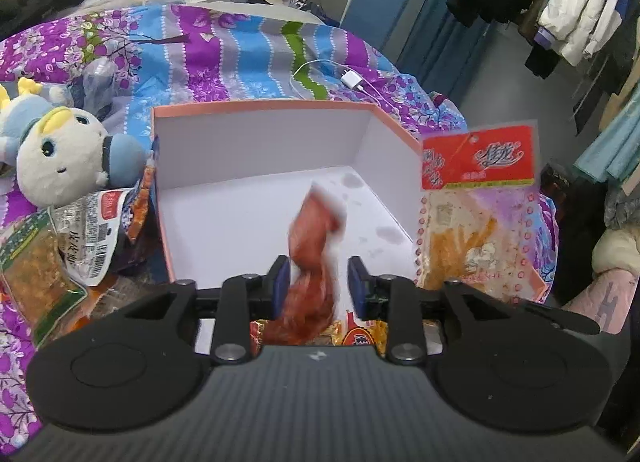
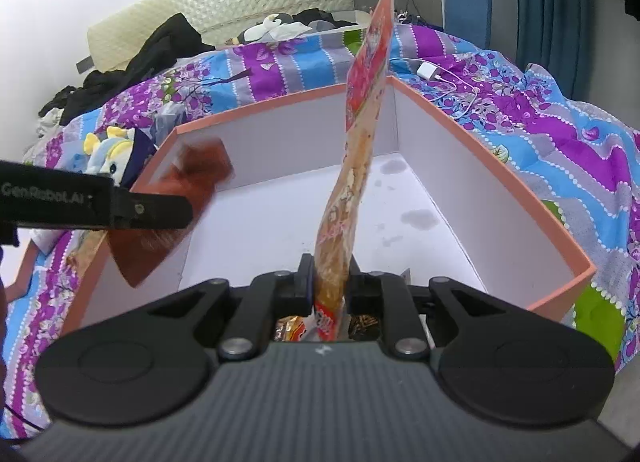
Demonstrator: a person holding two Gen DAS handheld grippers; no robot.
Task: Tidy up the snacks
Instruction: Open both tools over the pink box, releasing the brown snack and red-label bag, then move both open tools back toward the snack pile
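the left gripper (image 1: pixel 319 282), jaws spread, has a blurred red-brown snack packet (image 1: pixel 316 250) between its fingers over the pink-rimmed white box (image 1: pixel 264 104). the right gripper (image 2: pixel 329 280) pinches a red-topped snack bag (image 2: pixel 352 190) upright above that box's near side.

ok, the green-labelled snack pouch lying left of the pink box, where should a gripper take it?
Take the green-labelled clear snack pouch by its flat sealed edge, coming from above. It lies flat on the purple floral bedspread, partly under another wrapper, so the exposed near edge is probably the thinnest, freest part. Both grippers already hold packets.
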